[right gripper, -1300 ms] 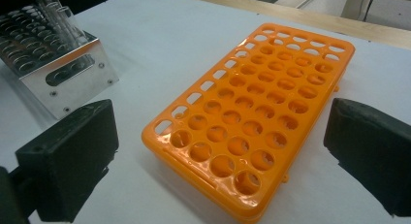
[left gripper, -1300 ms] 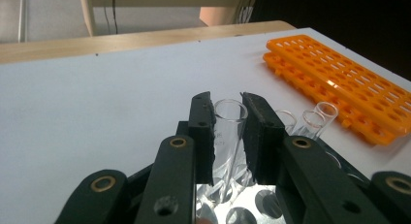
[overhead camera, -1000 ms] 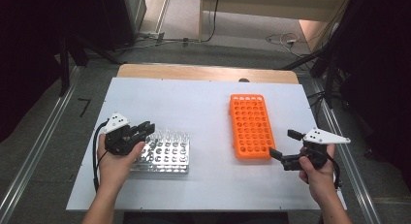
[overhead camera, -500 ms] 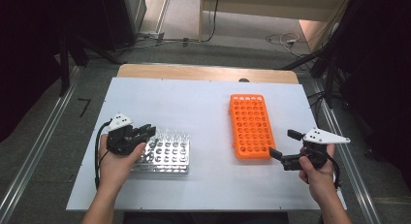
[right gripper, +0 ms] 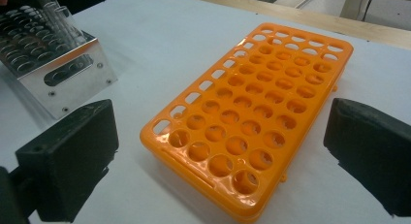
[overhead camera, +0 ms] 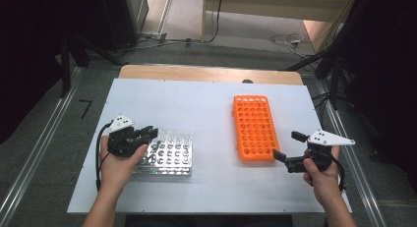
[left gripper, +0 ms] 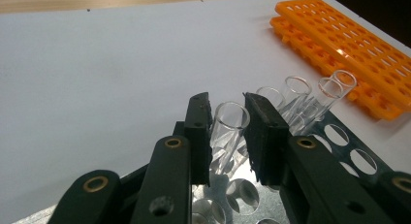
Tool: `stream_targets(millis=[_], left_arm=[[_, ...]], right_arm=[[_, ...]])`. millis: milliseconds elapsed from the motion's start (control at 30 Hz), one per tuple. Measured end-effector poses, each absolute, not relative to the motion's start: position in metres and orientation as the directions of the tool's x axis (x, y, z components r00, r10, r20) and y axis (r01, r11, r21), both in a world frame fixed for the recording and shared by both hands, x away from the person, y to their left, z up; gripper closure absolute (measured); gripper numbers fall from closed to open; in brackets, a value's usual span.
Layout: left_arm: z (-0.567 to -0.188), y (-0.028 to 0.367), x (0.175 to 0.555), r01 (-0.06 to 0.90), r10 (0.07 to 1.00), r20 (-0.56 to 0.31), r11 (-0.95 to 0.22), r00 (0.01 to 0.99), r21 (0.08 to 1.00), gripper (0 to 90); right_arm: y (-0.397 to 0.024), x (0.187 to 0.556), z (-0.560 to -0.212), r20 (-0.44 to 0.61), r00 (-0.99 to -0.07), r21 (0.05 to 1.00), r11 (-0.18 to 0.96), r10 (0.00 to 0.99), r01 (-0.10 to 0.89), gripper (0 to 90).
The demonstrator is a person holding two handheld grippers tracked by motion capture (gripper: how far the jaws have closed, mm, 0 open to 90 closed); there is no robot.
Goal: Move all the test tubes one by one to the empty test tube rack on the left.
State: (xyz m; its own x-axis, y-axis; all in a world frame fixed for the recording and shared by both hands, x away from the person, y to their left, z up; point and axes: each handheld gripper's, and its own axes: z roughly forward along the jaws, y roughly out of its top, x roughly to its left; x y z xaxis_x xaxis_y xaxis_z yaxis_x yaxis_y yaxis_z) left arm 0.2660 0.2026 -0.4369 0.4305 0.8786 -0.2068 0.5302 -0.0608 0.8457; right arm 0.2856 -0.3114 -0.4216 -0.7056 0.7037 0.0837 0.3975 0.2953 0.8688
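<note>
— Nothing much is shifting since a second ago: both hands are keeping their places, and only the left gripper [overhead camera: 147, 134] is changing, its jaws having just been easing apart a little around a tube.

— Going from the biggest thing down, what is lying where?

— The white rectangular tabletop [overhead camera: 196, 101] is spreading widest, with a wooden strip along its far edge. Its whole far half is lying bare, so room for moving is sitting there and in the lane between the two racks.

— And the racks?

— The orange plastic tube rack [overhead camera: 253, 127] is sitting right of centre, long side running away from the person, holes unfilled. Its near right corner is lying just beside the right gripper [overhead camera: 285, 146]. The shiny metal tube rack [overhead camera: 169, 156] is sitting near the left front, well apart from the orange one, its near edge close to the table's front edge.

— What are the grippers doing?

— In the right gripper view the right gripper [right gripper: 220, 151] is standing wide, released, its pads flanking the orange rack's near corner without touching. In the left gripper view the left gripper [left gripper: 228, 129] is closing on a clear glass test tube [left gripper: 229, 121], which is standing tilted in the metal rack's far left corner; the pads are pressing its sides just below the rim. Three more clear tubes [left gripper: 315, 95] are standing just beyond it in the same row.
</note>
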Motion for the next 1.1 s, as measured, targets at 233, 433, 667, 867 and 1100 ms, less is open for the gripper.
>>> stream_targets(millis=[233,433,667,867,1100], left_arm=[[-0.435,0.206,0.265,0.525,0.887,-0.217,-0.032,0.407,0.851,51.3],[-0.433,0.211,0.263,0.506,0.887,-0.240,0.009,0.394,0.863,35.1],[-0.427,0.213,0.259,0.463,0.877,-0.244,0.028,0.414,0.886,15.6],[-0.422,0.211,0.254,0.419,0.856,-0.230,0.017,0.464,0.908,1.8],[-0.419,0.207,0.249,0.382,0.827,-0.210,-0.006,0.521,0.924,0.0]], right_arm=[[-0.313,0.286,-0.422,0.084,-0.704,0.869,0.294,0.706,0.398,0.0],[-0.313,0.286,-0.422,0.085,-0.703,0.868,0.294,0.706,0.400,0.0],[-0.312,0.287,-0.422,0.088,-0.703,0.868,0.292,0.705,0.402,0.0],[-0.311,0.287,-0.423,0.088,-0.704,0.868,0.292,0.705,0.401,0.0],[-0.312,0.287,-0.423,0.087,-0.704,0.869,0.291,0.705,0.400,0.0]])
